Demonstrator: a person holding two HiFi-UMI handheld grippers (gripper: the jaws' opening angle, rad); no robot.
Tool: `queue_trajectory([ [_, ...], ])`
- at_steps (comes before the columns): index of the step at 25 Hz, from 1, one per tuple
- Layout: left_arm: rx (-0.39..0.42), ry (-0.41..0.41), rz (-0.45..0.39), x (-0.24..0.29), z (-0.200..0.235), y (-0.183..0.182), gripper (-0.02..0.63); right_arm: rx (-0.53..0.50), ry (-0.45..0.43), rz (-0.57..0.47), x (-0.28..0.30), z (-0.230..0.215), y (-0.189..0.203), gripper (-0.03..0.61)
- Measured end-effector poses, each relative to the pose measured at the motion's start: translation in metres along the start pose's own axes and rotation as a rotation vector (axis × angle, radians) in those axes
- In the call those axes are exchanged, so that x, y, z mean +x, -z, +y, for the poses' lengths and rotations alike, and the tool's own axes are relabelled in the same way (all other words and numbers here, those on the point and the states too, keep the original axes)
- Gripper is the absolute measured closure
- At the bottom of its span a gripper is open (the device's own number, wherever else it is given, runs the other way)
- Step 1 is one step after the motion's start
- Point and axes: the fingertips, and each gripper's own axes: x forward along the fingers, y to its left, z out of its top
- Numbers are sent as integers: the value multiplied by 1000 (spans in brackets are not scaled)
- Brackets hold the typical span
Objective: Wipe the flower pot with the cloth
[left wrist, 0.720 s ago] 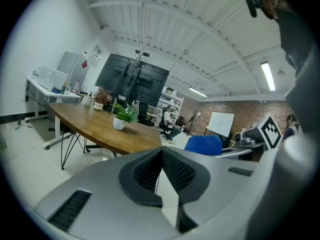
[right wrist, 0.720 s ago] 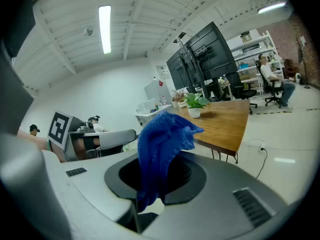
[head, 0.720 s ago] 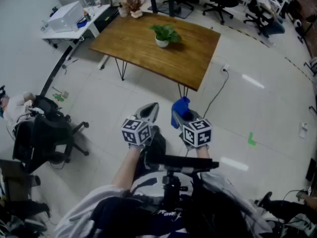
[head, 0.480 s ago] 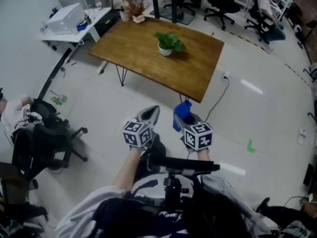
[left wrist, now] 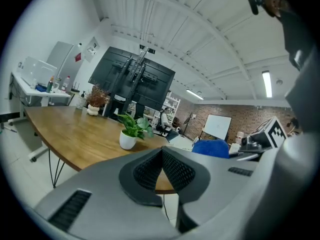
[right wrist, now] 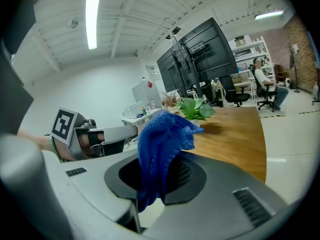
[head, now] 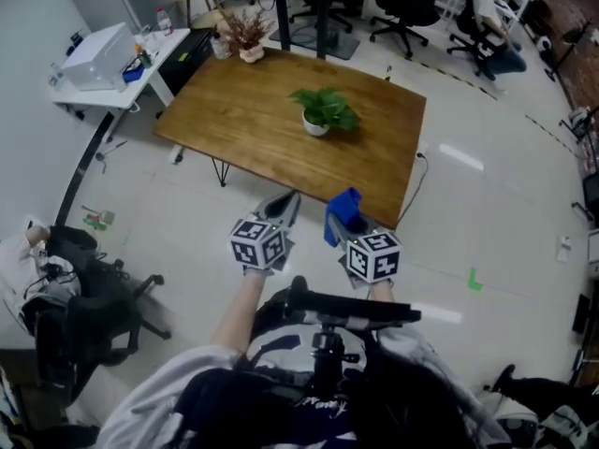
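Head view: the right hand-held gripper [head: 346, 224] clamps the blue cloth [head: 341, 206]. The left hand-held gripper [head: 284, 208] beside it is closed on nothing. The flower pot [head: 316, 127] stands mid-desk [head: 234, 110], well apart, near twelve o'clock and about equally far from both.

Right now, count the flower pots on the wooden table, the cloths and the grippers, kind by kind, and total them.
Flower pots: 2 (white flower pot, dried-plant pot)
Cloths: 1 (blue cloth)
Grippers: 2 (left gripper, right gripper)
Total: 5
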Motion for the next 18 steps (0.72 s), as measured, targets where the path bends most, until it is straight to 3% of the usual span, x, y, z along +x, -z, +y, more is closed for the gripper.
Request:
queue_trajectory([
  [4, -4, 43, 6, 19, 26, -12, 612, 20, 48, -12, 26, -8, -15, 499],
  [9, -50, 47, 20, 27, 42, -2, 612, -8, 75, 53, 40, -17, -14, 499],
  [18, -122, -55, 12, 25, 85, 7, 613, 35, 79, 114, 74, -48, -11, 499],
])
